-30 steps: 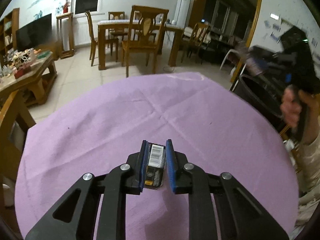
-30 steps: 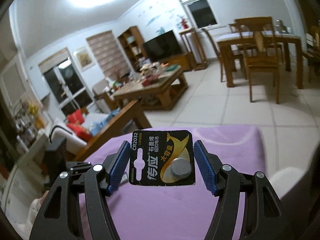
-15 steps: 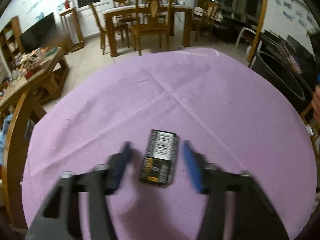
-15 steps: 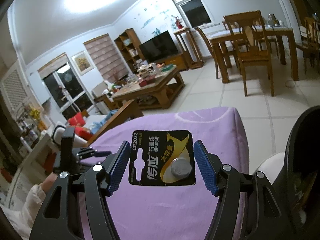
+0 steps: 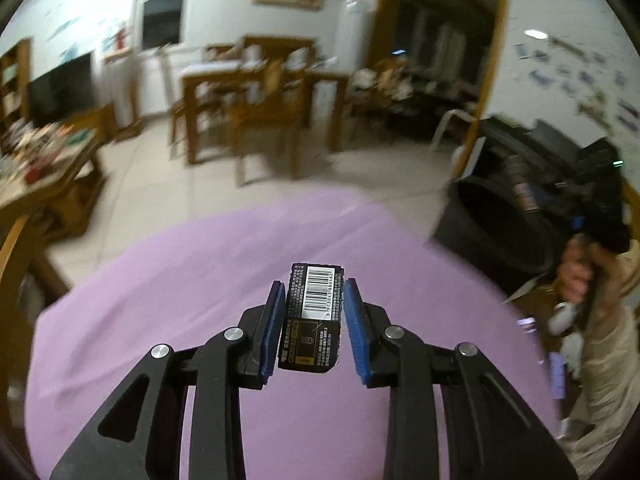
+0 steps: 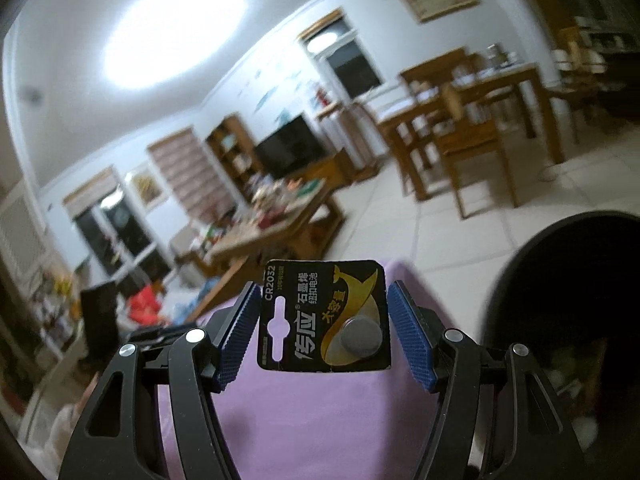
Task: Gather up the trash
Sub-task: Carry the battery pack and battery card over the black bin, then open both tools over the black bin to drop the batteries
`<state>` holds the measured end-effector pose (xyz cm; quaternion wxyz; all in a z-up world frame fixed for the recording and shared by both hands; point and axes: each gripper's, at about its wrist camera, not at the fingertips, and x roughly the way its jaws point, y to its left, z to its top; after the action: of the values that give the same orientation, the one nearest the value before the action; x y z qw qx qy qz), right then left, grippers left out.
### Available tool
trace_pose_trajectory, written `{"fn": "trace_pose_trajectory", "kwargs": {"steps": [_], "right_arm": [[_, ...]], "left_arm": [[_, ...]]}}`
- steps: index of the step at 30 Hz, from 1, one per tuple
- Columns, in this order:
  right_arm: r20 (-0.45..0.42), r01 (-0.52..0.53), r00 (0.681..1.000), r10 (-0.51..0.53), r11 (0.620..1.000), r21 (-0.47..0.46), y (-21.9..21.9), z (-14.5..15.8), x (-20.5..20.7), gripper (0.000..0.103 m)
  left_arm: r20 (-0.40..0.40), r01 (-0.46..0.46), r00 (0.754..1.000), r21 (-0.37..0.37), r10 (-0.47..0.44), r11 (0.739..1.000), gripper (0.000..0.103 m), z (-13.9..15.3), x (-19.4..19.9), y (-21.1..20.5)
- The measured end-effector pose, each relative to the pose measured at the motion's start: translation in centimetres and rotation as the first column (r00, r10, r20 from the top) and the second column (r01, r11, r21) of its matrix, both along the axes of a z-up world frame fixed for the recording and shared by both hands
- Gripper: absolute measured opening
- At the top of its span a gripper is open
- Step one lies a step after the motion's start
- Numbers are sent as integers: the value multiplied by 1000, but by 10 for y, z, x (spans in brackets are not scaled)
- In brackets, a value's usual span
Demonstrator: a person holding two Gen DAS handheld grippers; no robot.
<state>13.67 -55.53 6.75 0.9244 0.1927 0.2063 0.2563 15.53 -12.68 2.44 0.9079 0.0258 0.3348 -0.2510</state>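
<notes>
A black battery card with a barcode (image 5: pixel 316 300) sits between the blue pads of my left gripper (image 5: pixel 313 284), lifted off the purple tablecloth (image 5: pixel 200 280). The jaws are closing, and the pads press its two long edges. My right gripper (image 6: pixel 324 286) is shut on a black and gold coin-battery card (image 6: pixel 324 316), holding it upright by its side edges. It hovers over the table's edge (image 6: pixel 300 420), with the black trash bin (image 6: pixel 560 300) just to its right. In the left wrist view the same bin (image 5: pixel 500 224) stands past the table's right side.
A person's hand (image 5: pixel 580 268) grips the right gripper's handle by the bin. Beyond the table lie a tiled floor, a wooden dining table with chairs (image 5: pixel 256 100) and a cluttered coffee table (image 6: pixel 280 220). A wooden chair back (image 5: pixel 16 248) stands at the table's left edge.
The left gripper opened around the barcode card on the cloth, then closed on it again and raised it. The right gripper swung right with its card, bringing the black bin into view.
</notes>
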Motion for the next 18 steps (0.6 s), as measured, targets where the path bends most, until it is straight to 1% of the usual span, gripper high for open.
{"fn": "trace_pose_trajectory", "kwargs": {"steps": [1, 2, 4, 5, 8, 11, 12, 15, 18], "right_arm": [[12, 35, 999, -35, 999, 26, -19, 4, -3, 65], [21, 60, 998, -61, 997, 43, -32, 6, -5, 65], [41, 122, 991, -126, 990, 75, -63, 12, -12, 65], [46, 142, 988, -146, 986, 84, -74, 13, -13, 65], [53, 224, 972, -230, 969, 109, -117, 14, -17, 65], [45, 285, 956, -291, 952, 112, -152, 6, -19, 65], [36, 303, 950, -309, 946, 117, -164, 2, -18, 65], [13, 339, 939, -343, 934, 114, -190, -11, -15, 65], [-4, 355, 934, -356, 929, 105, -203, -22, -7, 65]], "left_arm": [[11, 21, 1000, -14, -20, 1000, 30, 4, 0, -12], [21, 63, 998, -41, -63, 997, 30, 11, 1, -34], [35, 136, 990, -88, -133, 987, 30, 21, 5, -74], [46, 167, 986, -99, -163, 981, 30, 25, 7, -96], [62, 241, 970, -132, -235, 961, 30, 26, 14, -153], [56, 292, 956, -152, -287, 944, 30, 17, 20, -196], [52, 310, 951, -153, -306, 938, 30, 11, 23, -217], [24, 344, 938, -168, -345, 924, 30, -4, 24, -247], [-2, 363, 930, -159, -368, 918, 30, -17, 28, -270]]}}
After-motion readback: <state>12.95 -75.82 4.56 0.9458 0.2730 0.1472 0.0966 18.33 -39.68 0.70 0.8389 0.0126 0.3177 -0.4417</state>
